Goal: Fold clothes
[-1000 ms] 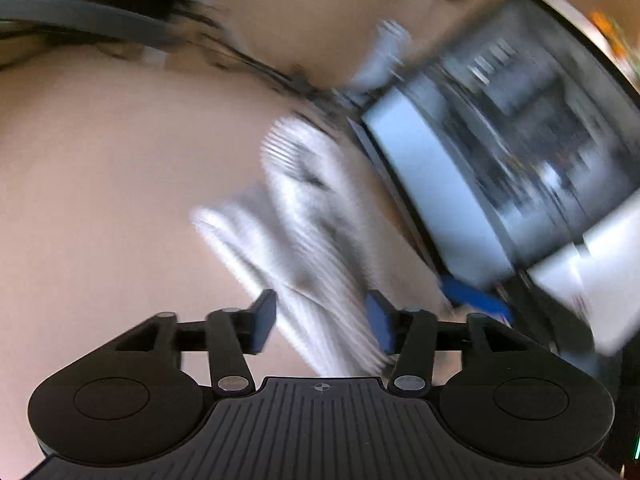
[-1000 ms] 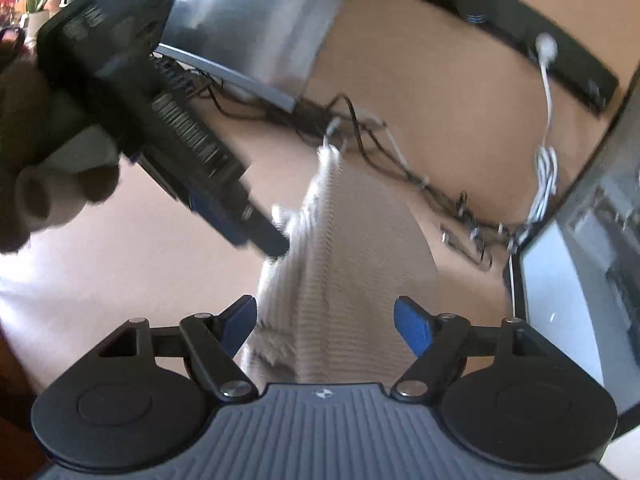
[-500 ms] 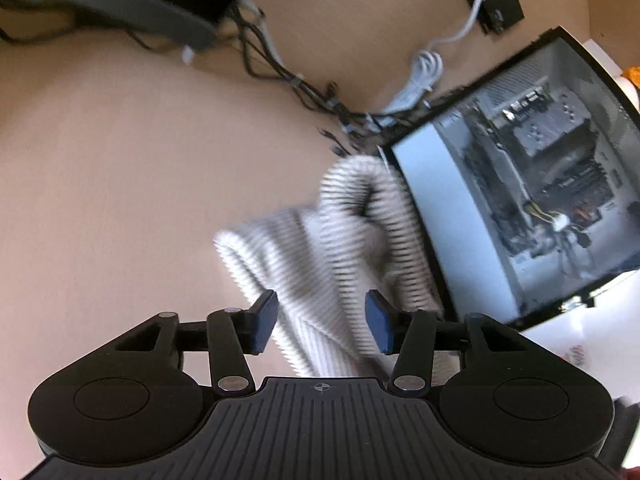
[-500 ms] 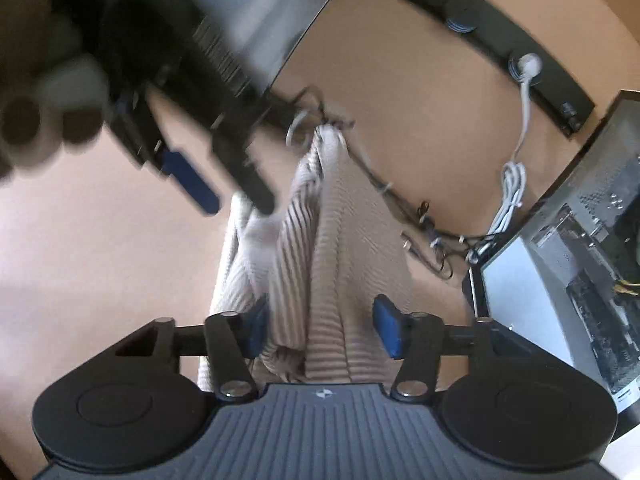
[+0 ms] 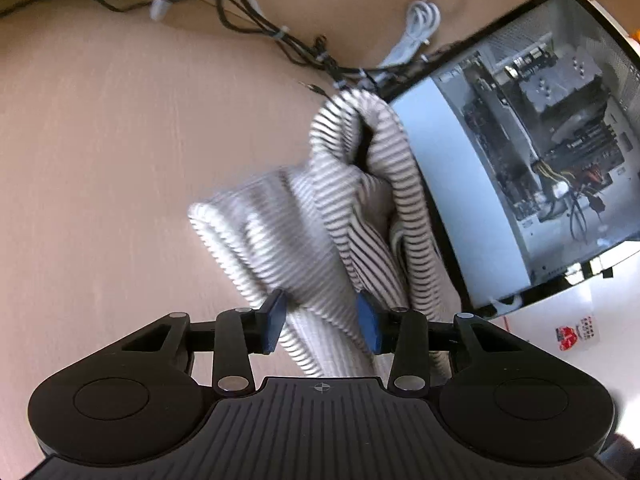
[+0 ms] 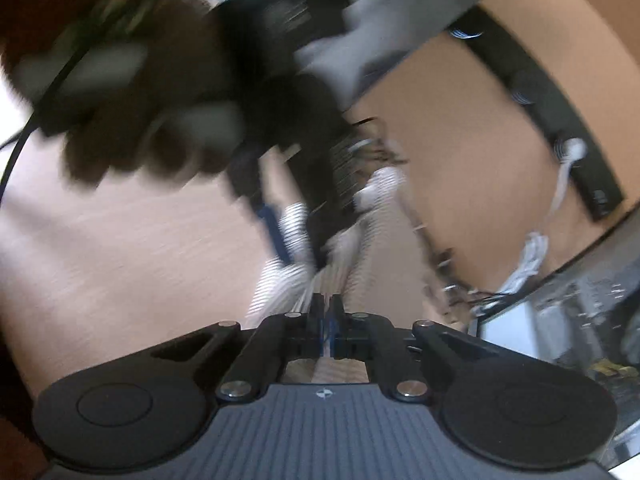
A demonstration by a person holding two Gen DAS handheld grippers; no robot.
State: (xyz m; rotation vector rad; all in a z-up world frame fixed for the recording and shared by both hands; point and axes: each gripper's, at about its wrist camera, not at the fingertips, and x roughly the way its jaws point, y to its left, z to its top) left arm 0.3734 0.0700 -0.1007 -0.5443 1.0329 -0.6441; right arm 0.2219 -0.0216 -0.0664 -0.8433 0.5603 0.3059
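Light wood bench (image 5: 120,160), pretty cluttered along the far edge. Past the left fingers there's a tangle of black cables (image 5: 256,20) and a coiled white cable (image 5: 416,32), and off to the right of them a PC case (image 5: 520,152) lying with its side open, so you can see the board, cooler and wiring inside. It sits on something white with a small red sticker (image 5: 568,334).

The striped top (image 5: 344,216) is bunched up on the bench straight ahead of the left gripper (image 5: 322,326), its right edge right up against the case, with one fold arched up at the far end. That gripper's fingers have just been closing and are now about a third open, with a band of the fabric running between them. The blue pads are at the cloth on both sides, but I can't tell if they actually pinch it.

The right wrist view is very blurry. The right gripper (image 6: 326,330) has just snapped together, fingers fully closed with a thin edge of the top (image 6: 288,280) caught between them. Just beyond its fingers, the left gripper (image 6: 288,236) and the hand (image 6: 132,120) holding it block most of the view. A black power strip (image 6: 560,120) runs off to the right, and a corner of the case (image 6: 560,320) shows beside the right finger.
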